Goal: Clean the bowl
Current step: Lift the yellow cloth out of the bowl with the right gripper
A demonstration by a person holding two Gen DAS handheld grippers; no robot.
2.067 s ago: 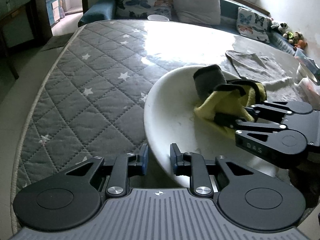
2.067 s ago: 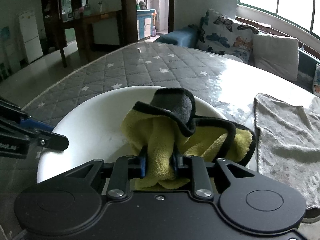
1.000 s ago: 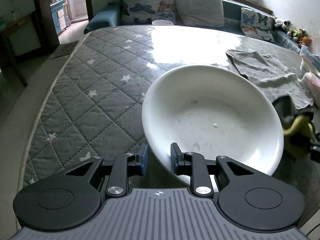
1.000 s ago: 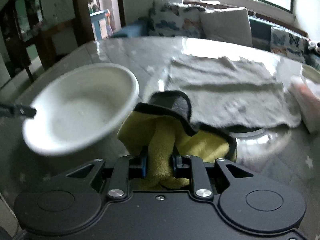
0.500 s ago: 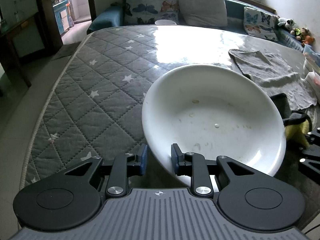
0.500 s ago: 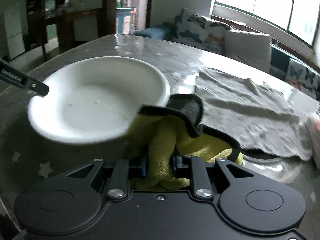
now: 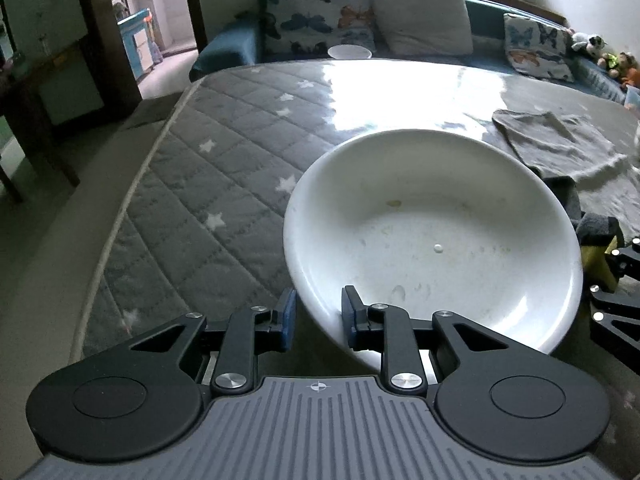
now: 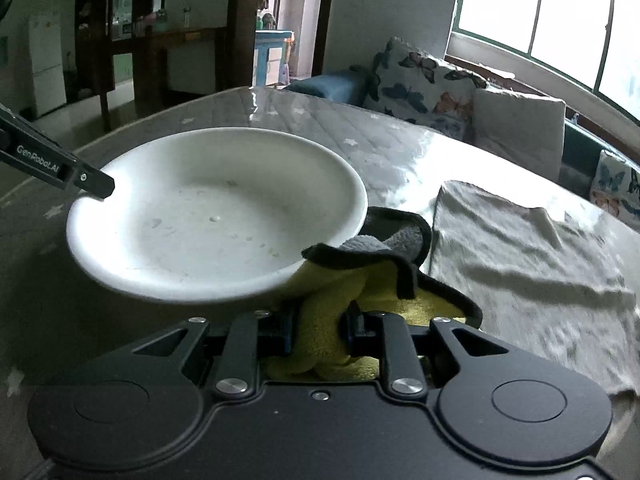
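The left tool (image 7: 316, 316) grips the near rim of the tilted white bowl (image 7: 436, 240) above the desk (image 7: 224, 168), while the right tool (image 8: 318, 332), closed on a yellow cloth (image 8: 360, 284) just beside the bowl, should press on the remaining specks inside.

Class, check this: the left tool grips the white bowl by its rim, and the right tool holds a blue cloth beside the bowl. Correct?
Not quite. The cloth in the right tool is yellow with dark edging, as the right wrist view shows. The left tool does grip the white bowl by its rim.
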